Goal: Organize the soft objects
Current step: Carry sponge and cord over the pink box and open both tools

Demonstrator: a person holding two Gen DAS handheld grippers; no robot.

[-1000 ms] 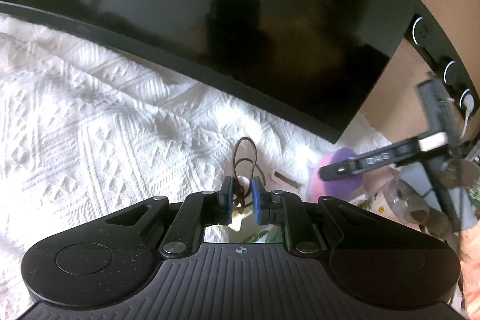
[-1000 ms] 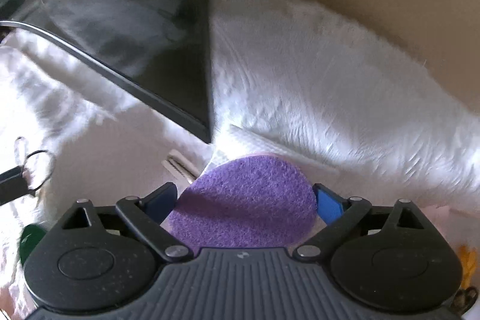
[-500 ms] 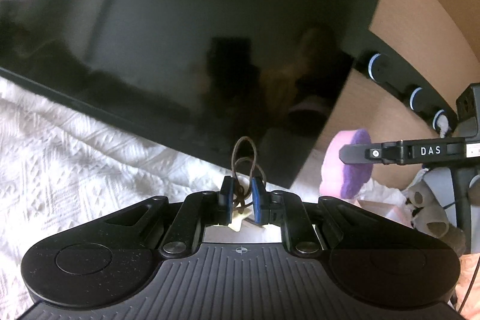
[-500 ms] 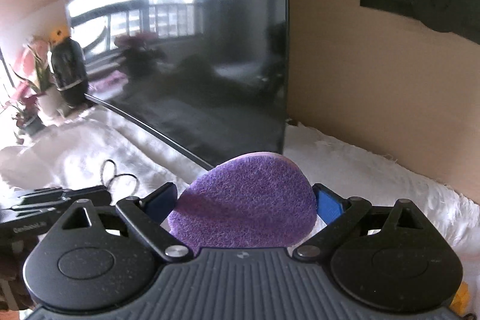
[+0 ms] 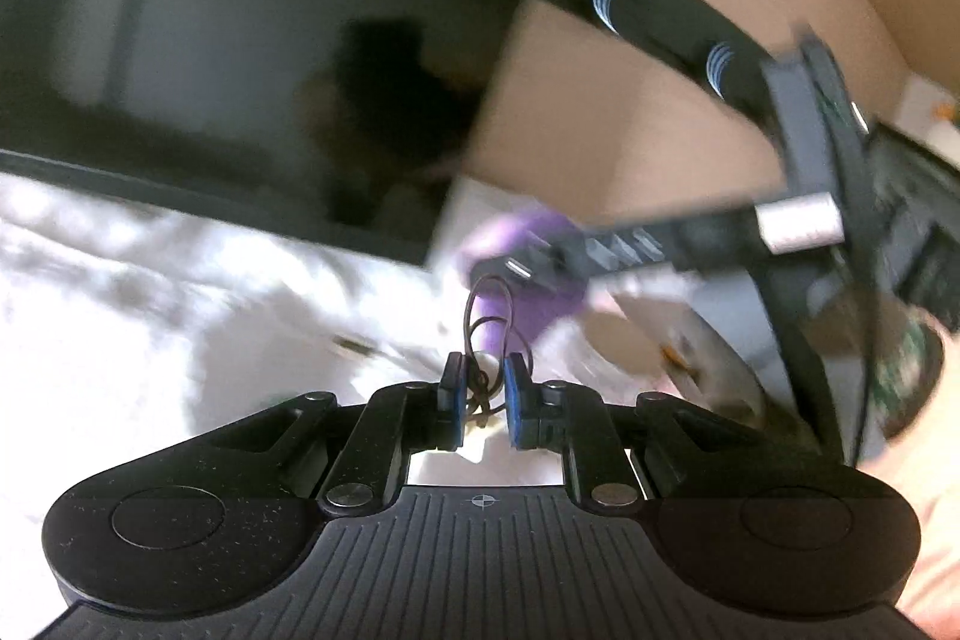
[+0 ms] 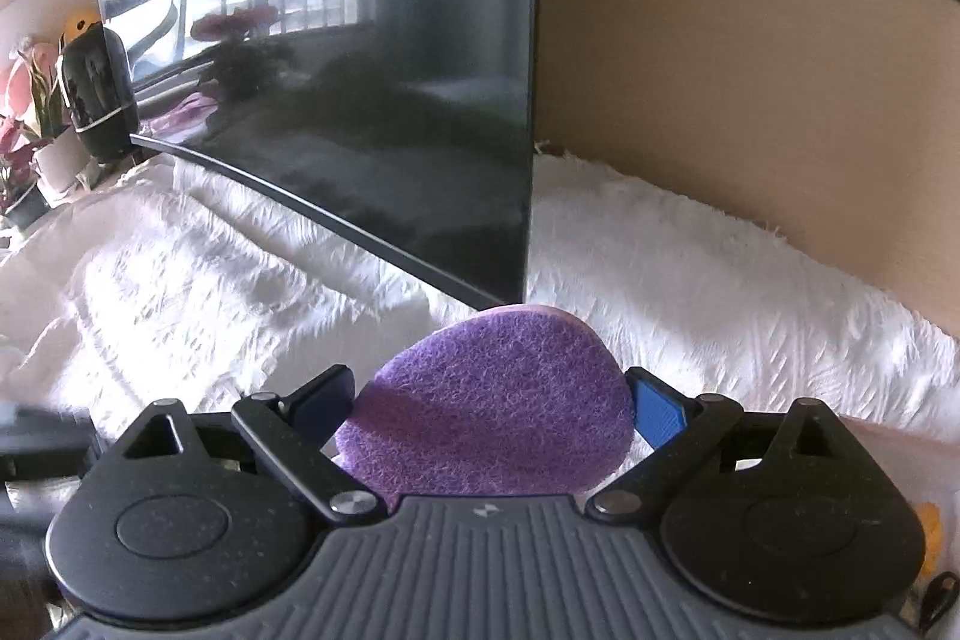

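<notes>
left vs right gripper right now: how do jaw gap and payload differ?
Gap: the left gripper has its jaws nearly together; the right gripper has them spread wide.
Payload: the left gripper pinches thin brown hair ties that loop out past its fingertips; the right gripper clamps a broad purple sponge filling its whole gap.
Shared: both are shut on a soft item, above the white blanket.

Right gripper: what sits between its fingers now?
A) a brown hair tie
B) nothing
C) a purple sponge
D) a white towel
C: the right gripper is closed on a purple sponge, its fuzzy rounded face filling the gap between the blue-padded fingers.
</notes>
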